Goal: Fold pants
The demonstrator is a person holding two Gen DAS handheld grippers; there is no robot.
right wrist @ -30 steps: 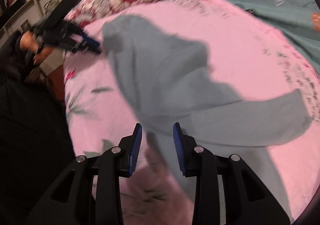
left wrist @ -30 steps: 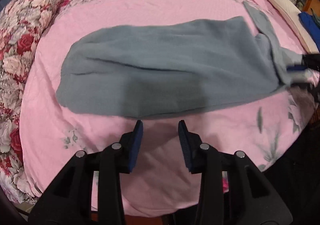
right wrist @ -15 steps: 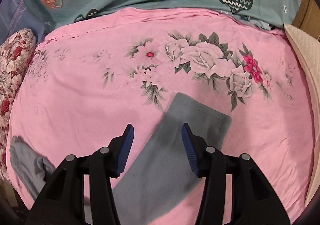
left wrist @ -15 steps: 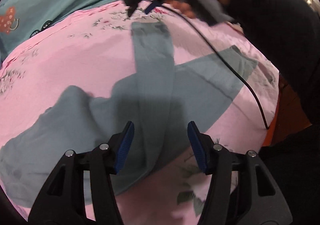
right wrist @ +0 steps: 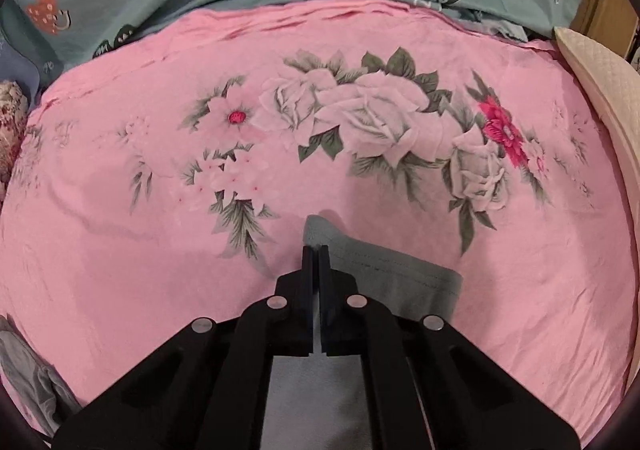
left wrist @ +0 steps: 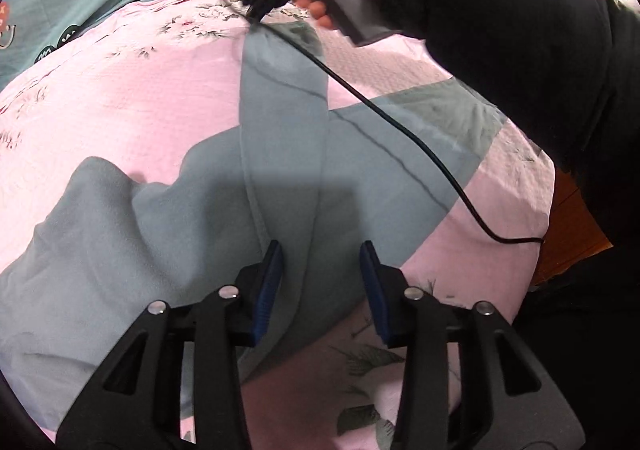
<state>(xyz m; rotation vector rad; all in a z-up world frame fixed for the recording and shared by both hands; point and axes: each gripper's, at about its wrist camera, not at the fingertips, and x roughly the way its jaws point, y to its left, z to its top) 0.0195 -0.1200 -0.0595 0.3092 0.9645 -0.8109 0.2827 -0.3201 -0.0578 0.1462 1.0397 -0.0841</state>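
The pants are soft, matt grey fleece cloth; the bedsheet is smooth pink printed cloth; the right tongs are matt black plastic

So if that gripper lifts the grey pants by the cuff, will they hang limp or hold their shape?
Probably limp: the pants lie rumpled and draped over themselves on the pink sheet. The right gripper, shut on the cuff, would likely raise only that leg. The fuzzy-looking cloth seems unlikely to slip.

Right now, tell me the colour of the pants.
Plain grey-blue pants, no pattern; clearest in the left wrist view.
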